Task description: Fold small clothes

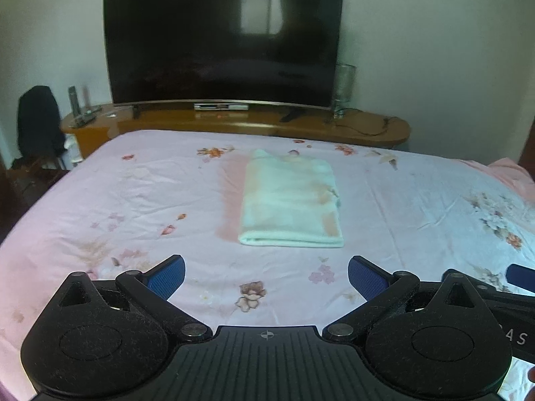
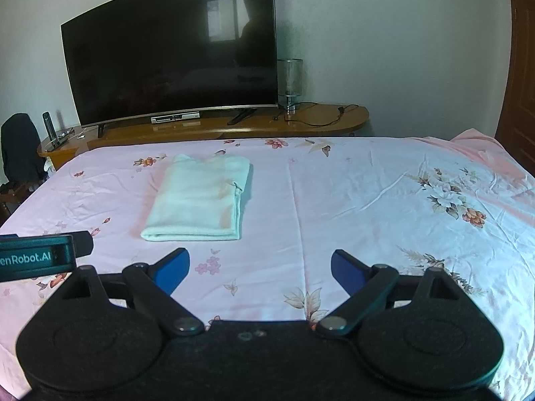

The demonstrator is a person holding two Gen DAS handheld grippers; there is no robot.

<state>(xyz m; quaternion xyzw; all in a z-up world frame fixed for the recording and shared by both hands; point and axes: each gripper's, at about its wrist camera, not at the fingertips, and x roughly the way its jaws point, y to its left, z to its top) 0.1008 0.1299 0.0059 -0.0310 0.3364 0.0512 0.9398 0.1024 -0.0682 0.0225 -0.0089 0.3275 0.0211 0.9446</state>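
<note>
while folded garment (image 1: 291, 200) lies flat on bedsheet (image 1: 133, 193), both grippers hover apart from it. left gripper (image 1: 266, 275) & right gripper (image 2: 260, 269) jaws spread wide, holding nothing.

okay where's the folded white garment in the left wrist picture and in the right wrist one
Left wrist: folded white garment lies centre frame on the bed, ahead of the open left gripper.
Right wrist: garment sits left of centre, ahead-left of the open right gripper.
Shared landmark: the TV behind the bed.
</note>
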